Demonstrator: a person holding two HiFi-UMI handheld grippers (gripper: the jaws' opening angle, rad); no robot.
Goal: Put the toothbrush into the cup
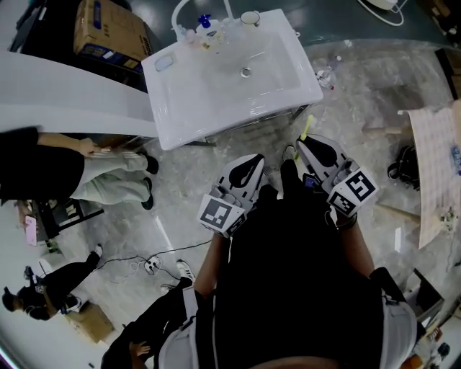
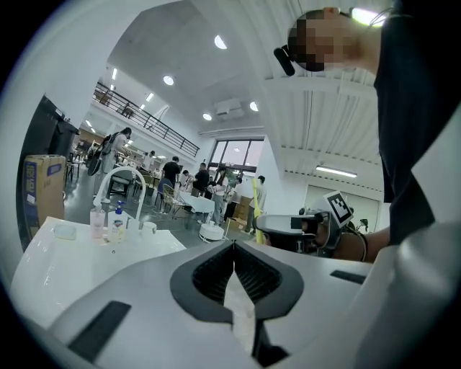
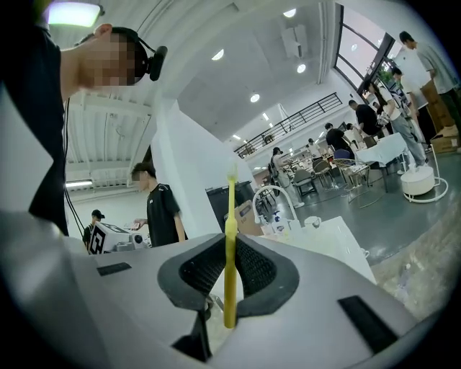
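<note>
A yellow toothbrush [image 3: 230,216] stands upright between the jaws of my right gripper [image 3: 229,249], which is shut on its handle. In the head view the toothbrush [image 1: 307,127] sticks out ahead of the right gripper [image 1: 303,142], near the front right corner of the white sink [image 1: 288,86]. The white cup [image 1: 251,17] stands at the sink's far edge, well away from both grippers; it also shows as a cup [image 3: 312,222] beyond the jaws. My left gripper [image 1: 253,161] hangs beside the right one, short of the sink. Its jaws [image 2: 233,246] are shut with nothing between them.
A curved faucet [image 1: 178,16] and small bottles [image 1: 204,21] stand at the sink's back edge. A cardboard box [image 1: 108,32] lies behind the sink on the left. A person [image 1: 65,169] stands to the left, others farther off. Cables [image 1: 144,261] lie on the floor.
</note>
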